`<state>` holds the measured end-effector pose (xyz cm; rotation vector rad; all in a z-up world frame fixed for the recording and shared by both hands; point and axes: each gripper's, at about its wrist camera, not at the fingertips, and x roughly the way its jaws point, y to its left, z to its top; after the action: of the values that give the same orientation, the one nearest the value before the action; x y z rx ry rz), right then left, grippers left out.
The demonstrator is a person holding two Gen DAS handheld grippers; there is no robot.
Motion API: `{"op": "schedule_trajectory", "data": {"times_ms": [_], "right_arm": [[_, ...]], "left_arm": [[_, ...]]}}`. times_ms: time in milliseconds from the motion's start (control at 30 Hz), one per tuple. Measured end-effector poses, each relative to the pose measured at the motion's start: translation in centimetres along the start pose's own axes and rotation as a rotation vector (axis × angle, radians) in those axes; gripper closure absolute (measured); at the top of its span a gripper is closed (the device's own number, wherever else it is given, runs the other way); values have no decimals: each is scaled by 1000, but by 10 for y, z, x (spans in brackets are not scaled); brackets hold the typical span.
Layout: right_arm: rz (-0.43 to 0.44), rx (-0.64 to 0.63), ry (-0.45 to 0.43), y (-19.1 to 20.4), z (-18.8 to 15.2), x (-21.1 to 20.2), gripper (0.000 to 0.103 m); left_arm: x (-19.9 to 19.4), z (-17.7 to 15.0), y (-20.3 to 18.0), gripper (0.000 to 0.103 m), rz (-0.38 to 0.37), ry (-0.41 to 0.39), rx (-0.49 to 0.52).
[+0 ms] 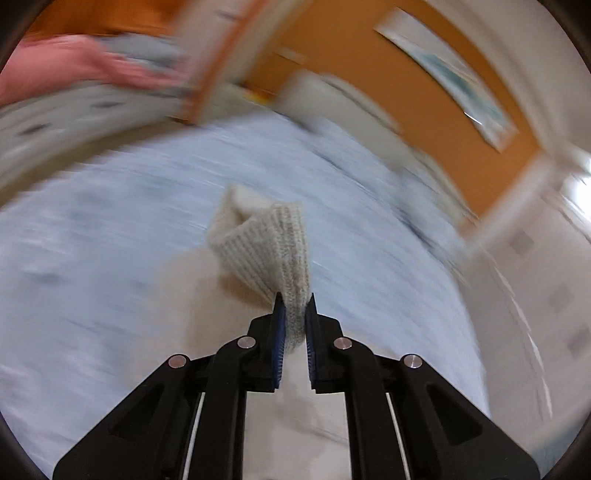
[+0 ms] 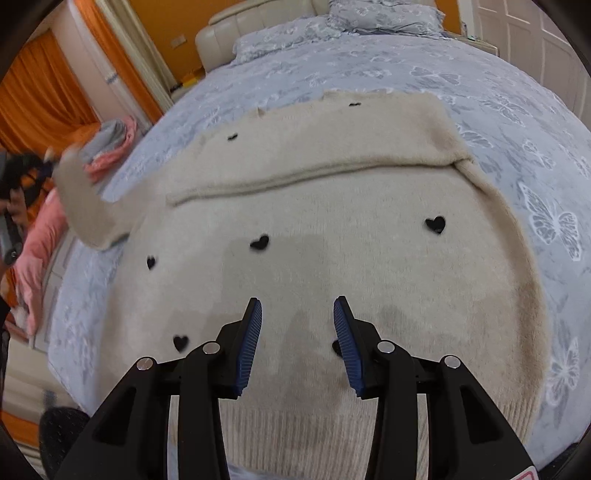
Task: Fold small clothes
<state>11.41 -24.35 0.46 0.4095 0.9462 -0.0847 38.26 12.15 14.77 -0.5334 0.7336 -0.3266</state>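
A cream knit sweater (image 2: 332,229) with small black hearts lies flat on the blue butterfly bedspread (image 2: 498,96). One sleeve is folded across its upper part (image 2: 332,147). The other sleeve (image 2: 85,199) is lifted off the bed at the left. My left gripper (image 1: 294,314) is shut on that sleeve's ribbed cuff (image 1: 266,243) and holds it above the bed; this view is blurred. My right gripper (image 2: 297,321) is open and empty, hovering over the sweater's lower body near the ribbed hem (image 2: 295,435).
A pile of pink and grey clothes (image 2: 110,147) sits at the bed's left edge. A cream headboard (image 2: 243,26) and a pillow (image 2: 384,14) are at the far end. Orange curtains (image 2: 40,85) hang at the left. A white wardrobe (image 2: 535,48) stands at the right.
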Motion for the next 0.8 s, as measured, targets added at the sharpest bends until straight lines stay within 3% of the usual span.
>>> {"op": "schedule_trajectory", "data": {"times_ms": [67,167,233,333,433,500,633,733,800], "right_arm": [[-2,21,-20,-8,5,-5,60],[-18,72,-30,-31,13,-9,56],[-26,92,-28,-45,19,-10,56],[-20,96,-29,-59,34,-10,50],[33,109,-33,-66,59,0,43],[56,136,-7,-66,77,18,40],[133,174,60,-51,101,62,39],[129,181,106,-36,107,97,39],[105,177,145,-26,108,113,50]], "left_arm": [[34,-44,-56,92,-94,107,40],[87,-126,-96,87,-107,262,49],[115,-180,-93,83,-74,375,-13],[114,-211,-63,78,-63,413,-139],[92,-205,-25,55,-11,336,-232],[80,-193,0,50,38,267,-292],[63,-162,61,48,113,189,-434],[63,-148,93,48,128,163,-530],[67,-141,105,49,139,154,-554]]}}
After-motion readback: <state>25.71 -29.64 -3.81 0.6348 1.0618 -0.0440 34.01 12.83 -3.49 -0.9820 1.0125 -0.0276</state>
